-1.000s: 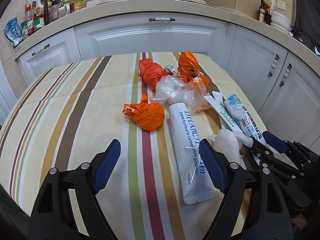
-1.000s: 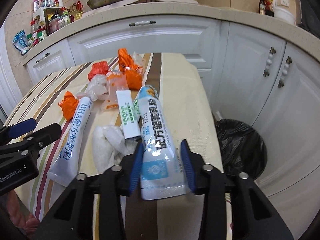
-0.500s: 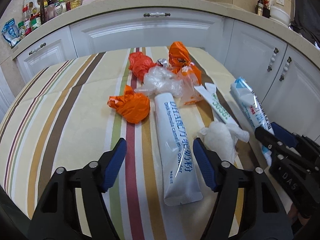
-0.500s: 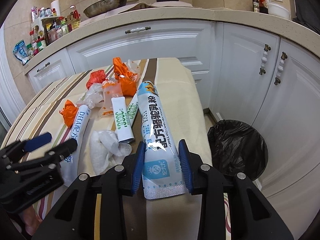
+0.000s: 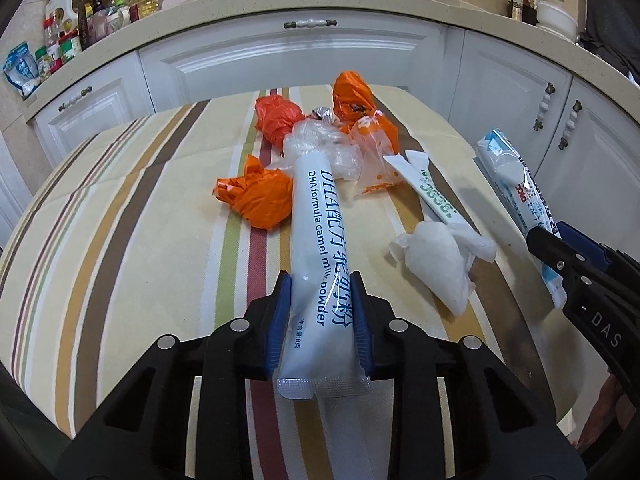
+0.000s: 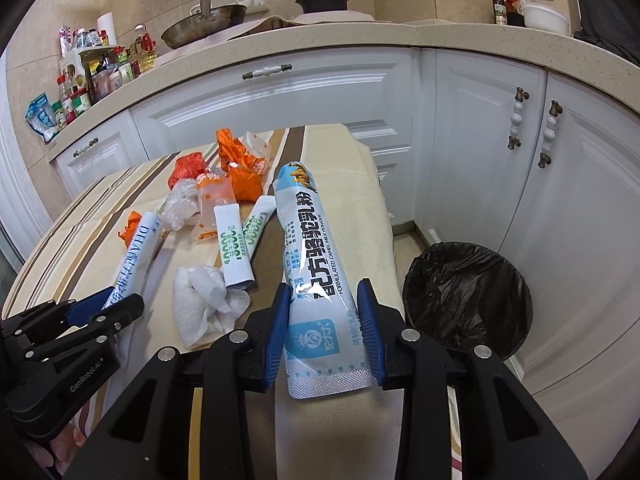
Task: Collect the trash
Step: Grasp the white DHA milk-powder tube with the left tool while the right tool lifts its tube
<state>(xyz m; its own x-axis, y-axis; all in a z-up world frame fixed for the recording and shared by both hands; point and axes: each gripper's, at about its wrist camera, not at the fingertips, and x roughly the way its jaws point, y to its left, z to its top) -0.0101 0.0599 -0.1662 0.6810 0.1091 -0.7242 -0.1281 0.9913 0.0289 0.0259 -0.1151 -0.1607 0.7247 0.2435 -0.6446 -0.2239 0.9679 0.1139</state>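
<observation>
My left gripper (image 5: 320, 308) is shut on the near end of a white milk-powder sachet (image 5: 318, 240) that lies on the striped table (image 5: 120, 240). My right gripper (image 6: 324, 320) is shut on a blue-and-white milk-powder sachet (image 6: 308, 240) and holds it tilted up above the table's right edge. Loose trash lies on the table: a crumpled white tissue (image 5: 436, 256), a green-lettered sachet (image 5: 428, 188), orange bags (image 5: 260, 196) and clear plastic (image 5: 324, 148). A black-lined trash bin (image 6: 468, 292) stands on the floor to the right of the table.
White cabinets (image 6: 480, 120) curve behind and to the right of the table. The counter (image 6: 360, 36) above holds bottles, a pan and a pot. The bin sits between the table edge and the cabinets.
My left gripper moved forward and closed on the white sachet. My right gripper lifted the blue-and-white sachet up and toward the right, off the table.
</observation>
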